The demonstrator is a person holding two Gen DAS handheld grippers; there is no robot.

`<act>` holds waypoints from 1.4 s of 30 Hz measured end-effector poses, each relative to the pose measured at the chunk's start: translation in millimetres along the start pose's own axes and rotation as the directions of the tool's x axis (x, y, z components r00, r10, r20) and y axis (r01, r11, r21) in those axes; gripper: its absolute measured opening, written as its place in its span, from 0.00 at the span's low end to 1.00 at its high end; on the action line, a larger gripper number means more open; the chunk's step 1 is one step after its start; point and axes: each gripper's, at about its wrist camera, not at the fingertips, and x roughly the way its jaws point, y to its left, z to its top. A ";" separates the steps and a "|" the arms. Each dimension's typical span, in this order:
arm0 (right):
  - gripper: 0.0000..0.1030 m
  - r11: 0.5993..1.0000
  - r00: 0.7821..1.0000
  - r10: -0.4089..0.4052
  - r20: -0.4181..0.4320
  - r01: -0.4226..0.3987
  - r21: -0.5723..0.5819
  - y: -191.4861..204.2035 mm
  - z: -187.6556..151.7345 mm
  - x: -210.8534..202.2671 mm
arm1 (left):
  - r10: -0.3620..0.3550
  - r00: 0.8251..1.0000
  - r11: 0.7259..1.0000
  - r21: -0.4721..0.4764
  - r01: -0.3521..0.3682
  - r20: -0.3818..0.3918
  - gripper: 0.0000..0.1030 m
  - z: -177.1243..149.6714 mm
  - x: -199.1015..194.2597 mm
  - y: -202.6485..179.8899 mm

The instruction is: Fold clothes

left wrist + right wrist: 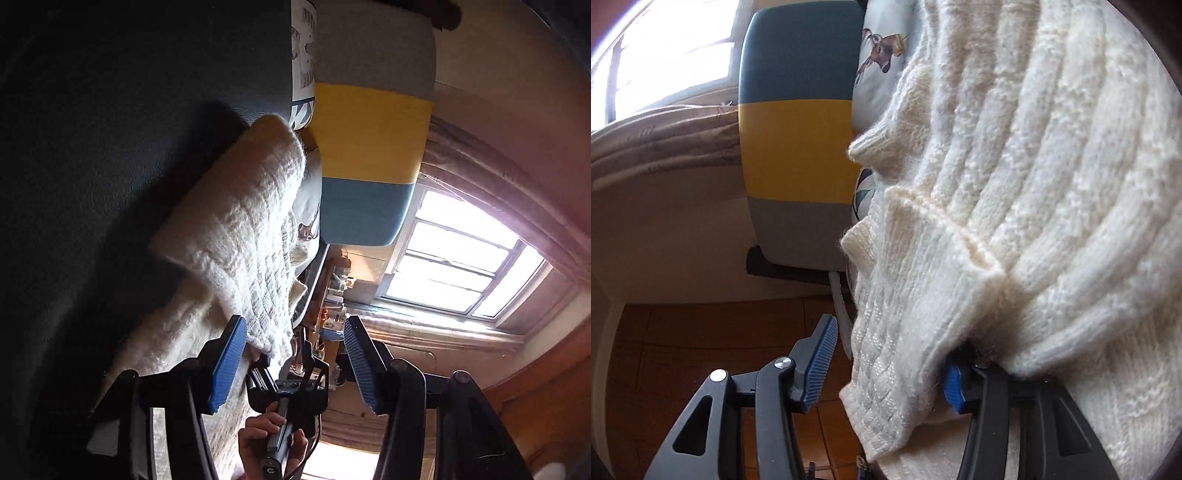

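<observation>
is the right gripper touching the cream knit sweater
Touching. In the right wrist view the cream knit sweater drapes over one blue-padded finger of the right gripper, hiding most of its pad; the other finger is bare.

Bright daylight floods through the window (458, 258) beside brownish curtains (661, 136), near a teal, yellow and grey headboard (798, 136) above a wooden floor (683, 339).

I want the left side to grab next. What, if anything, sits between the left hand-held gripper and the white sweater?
Nothing visible. The left hand-held gripper is open, and the sweater hangs right at its tips, with only the right hand-held gripper seen behind in the gap.
</observation>
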 end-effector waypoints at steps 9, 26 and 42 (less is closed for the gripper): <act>0.06 0.979 0.982 -0.174 -0.071 0.165 -0.123 17.7 4.9 5.1 | 0.056 0.998 0.998 -0.025 -0.056 0.008 0.55 -0.9 24.5 9.5; 0.06 0.731 0.971 -0.212 0.106 0.230 -0.642 215.3 13.4 -29.6 | 0.071 0.982 0.997 -0.030 -0.067 0.177 0.55 28.7 15.8 5.7; 0.06 0.825 0.916 -0.390 0.097 0.395 -0.404 42.8 51.9 -58.6 | 0.340 0.920 0.920 0.133 -0.368 0.194 0.07 5.2 36.2 0.8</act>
